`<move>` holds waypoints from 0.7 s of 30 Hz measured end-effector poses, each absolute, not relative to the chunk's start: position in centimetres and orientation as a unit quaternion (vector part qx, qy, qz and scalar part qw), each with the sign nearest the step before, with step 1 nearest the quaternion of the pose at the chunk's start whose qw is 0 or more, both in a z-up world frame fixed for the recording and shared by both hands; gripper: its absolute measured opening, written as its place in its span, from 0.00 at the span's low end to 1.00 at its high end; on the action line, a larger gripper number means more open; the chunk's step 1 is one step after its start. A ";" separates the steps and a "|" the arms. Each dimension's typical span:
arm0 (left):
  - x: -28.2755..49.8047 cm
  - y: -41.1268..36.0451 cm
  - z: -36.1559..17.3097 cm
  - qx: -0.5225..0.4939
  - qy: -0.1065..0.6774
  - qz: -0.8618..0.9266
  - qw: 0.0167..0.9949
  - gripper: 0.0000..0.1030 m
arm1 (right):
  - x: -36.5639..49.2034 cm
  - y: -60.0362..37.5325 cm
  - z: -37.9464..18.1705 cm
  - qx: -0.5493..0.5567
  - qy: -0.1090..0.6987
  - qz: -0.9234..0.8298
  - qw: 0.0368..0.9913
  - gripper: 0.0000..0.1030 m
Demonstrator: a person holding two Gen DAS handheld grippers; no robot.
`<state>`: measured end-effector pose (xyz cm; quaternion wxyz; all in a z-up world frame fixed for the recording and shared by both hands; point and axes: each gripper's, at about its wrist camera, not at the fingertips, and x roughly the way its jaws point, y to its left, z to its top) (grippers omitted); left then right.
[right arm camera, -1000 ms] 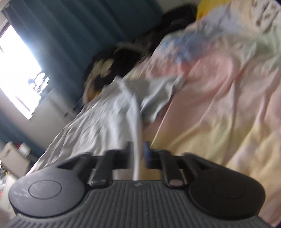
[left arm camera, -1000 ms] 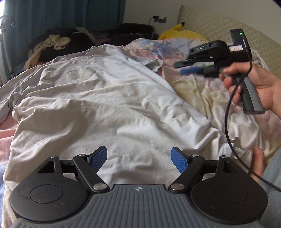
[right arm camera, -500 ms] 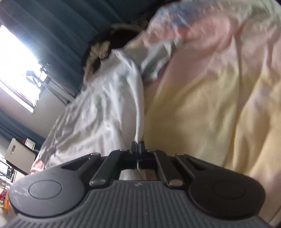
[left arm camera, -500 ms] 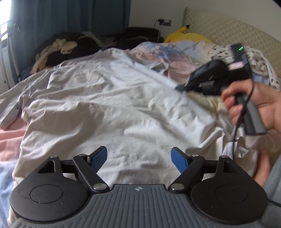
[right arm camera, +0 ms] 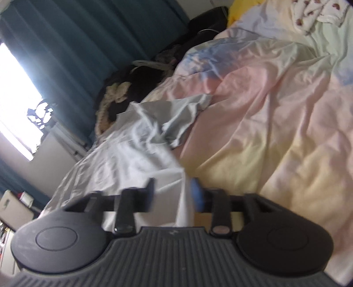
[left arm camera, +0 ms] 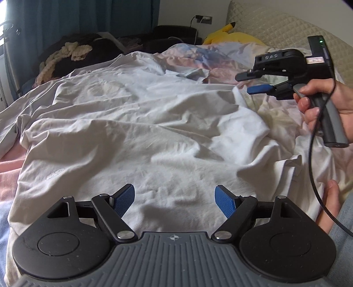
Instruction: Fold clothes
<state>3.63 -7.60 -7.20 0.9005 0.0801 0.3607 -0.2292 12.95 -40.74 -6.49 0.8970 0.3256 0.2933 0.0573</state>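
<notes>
The left gripper hovers over a white shirt, its blue pads set wide apart with nothing between them — only rumpled cloth lies below and ahead of the jaws. The shirt is spread over a pastel bedsheet, running from just under the left jaws away toward a dark pile by the curtain.

Ahead and to the right of the left jaws, a hand holds the right gripper in the air above the shirt's right edge. Its jaws are opening; from the left wrist view the two fingers stand apart and no cloth is pinched there. In the right wrist view the right gripper is blurred, and a fold of the shirt shows through the gap between the jaws, but the pads do not press on it — the cloth seems to lie beyond them on the bed. To the right of those jaws is bare bedsheet; to their left, the rest of the shirt.

A yellow plush lies far ahead against the headboard.
</notes>
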 end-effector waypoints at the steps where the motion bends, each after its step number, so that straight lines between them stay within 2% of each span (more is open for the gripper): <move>1: 3.4 -7.6 -7.1 0.078 0.358 -0.235 0.900 0.80 | 12.4 -40.6 -6.0 0.315 0.292 0.063 0.901 0.47; 6: 1.8 -8.4 -6.6 0.086 0.341 -0.303 0.885 0.80 | 9.8 -40.6 -5.9 0.320 0.314 0.063 0.892 0.48; 10: 0.7 -9.2 -6.6 0.105 0.329 -0.341 0.874 0.80 | 10.5 -40.8 -8.5 0.373 0.349 0.057 0.857 0.45; 12: 0.5 -9.5 -6.7 0.112 0.328 -0.345 0.872 0.80 | 11.2 -40.4 -9.8 0.395 0.359 0.057 0.844 0.37; 13: 0.3 -9.6 -6.7 0.115 0.327 -0.347 0.871 0.80 | 11.5 -40.1 -10.3 0.404 0.364 0.064 0.837 0.24; 14: 0.2 -9.8 -6.8 0.119 0.326 -0.350 0.870 0.80 | 11.8 -39.7 -10.6 0.412 0.366 0.074 0.831 0.04; 21: -1.6 -11.4 -6.6 0.143 0.267 -0.363 0.881 0.80 | 9.0 -40.2 -6.4 0.433 0.266 0.114 0.853 0.03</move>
